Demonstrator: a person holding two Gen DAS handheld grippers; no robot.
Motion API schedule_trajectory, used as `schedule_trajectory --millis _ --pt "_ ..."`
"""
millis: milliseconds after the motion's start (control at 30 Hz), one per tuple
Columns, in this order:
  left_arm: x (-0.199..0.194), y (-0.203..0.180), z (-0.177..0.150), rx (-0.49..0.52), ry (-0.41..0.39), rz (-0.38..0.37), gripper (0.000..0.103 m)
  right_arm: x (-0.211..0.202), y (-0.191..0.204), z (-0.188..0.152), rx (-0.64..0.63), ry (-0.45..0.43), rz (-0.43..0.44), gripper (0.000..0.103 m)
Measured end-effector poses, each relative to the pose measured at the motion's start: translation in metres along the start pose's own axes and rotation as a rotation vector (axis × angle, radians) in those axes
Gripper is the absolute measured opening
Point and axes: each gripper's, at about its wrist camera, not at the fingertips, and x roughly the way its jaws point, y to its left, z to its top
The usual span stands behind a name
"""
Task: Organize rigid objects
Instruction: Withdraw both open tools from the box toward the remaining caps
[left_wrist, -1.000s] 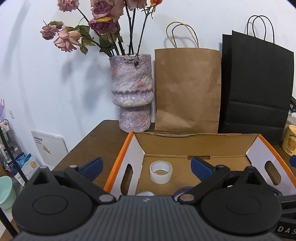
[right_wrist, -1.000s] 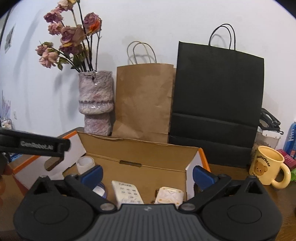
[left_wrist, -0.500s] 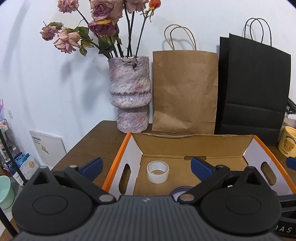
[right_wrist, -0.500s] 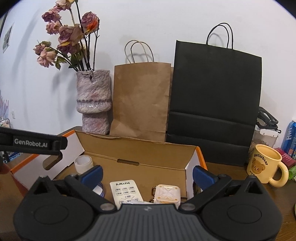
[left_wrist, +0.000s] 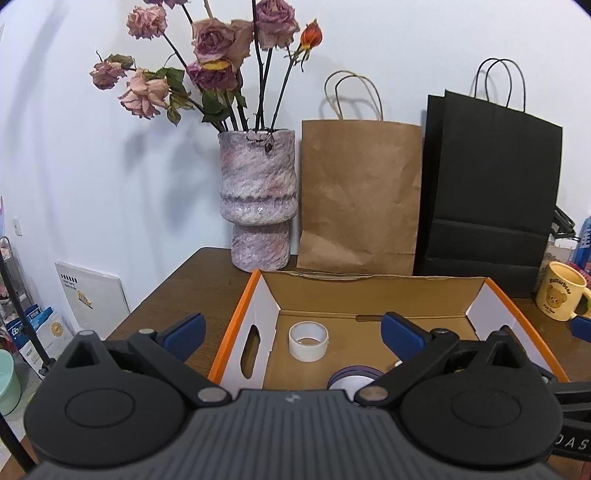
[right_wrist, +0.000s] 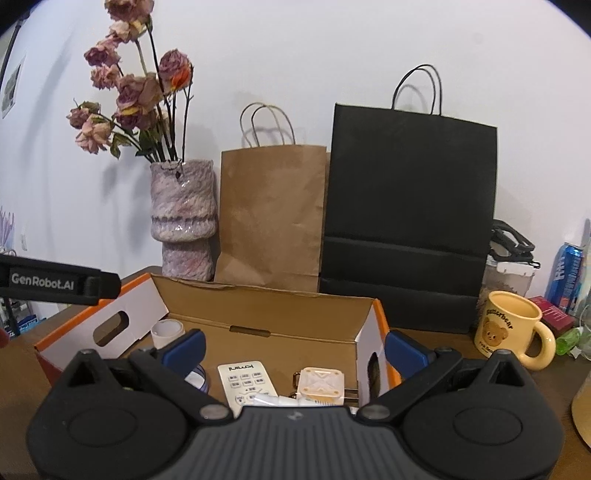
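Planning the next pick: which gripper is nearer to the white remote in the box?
Right. The right gripper hangs open just above the white remote; the left gripper sits open toward the box's left end, over the tape roll.

box (left_wrist: 243, 314) open above, bags (left_wrist: 360, 195) behind

- The left wrist view looks forward and slightly down from the near left edge of the cardboard box (left_wrist: 373, 291), facing the far wall.
- The right wrist view looks the same way from the box's (right_wrist: 266, 306) near right side, close above its contents.
- Both share the box, the vase (left_wrist: 258, 199) (right_wrist: 183, 218), the brown bag (left_wrist: 360, 195) (right_wrist: 271, 218), the black bag (left_wrist: 491, 192) (right_wrist: 410, 214) and the yellow mug (left_wrist: 561, 295) (right_wrist: 511, 328).
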Motion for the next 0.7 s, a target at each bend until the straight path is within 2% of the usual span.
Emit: schedule_trajectory --millis 467,700 --pt "-0.047 0.01 -0.011 0.01 -0.041 -0.016 0.103 -0.051 0.004 -0.012 -0.016 -0.026 -0.011 0.103" --pt "-0.076 0.015 -0.027 0.014 -0.057 -0.031 0.103 -0.081 0.011 -0.022 -0.007 -0.035 -0.012 0.103"
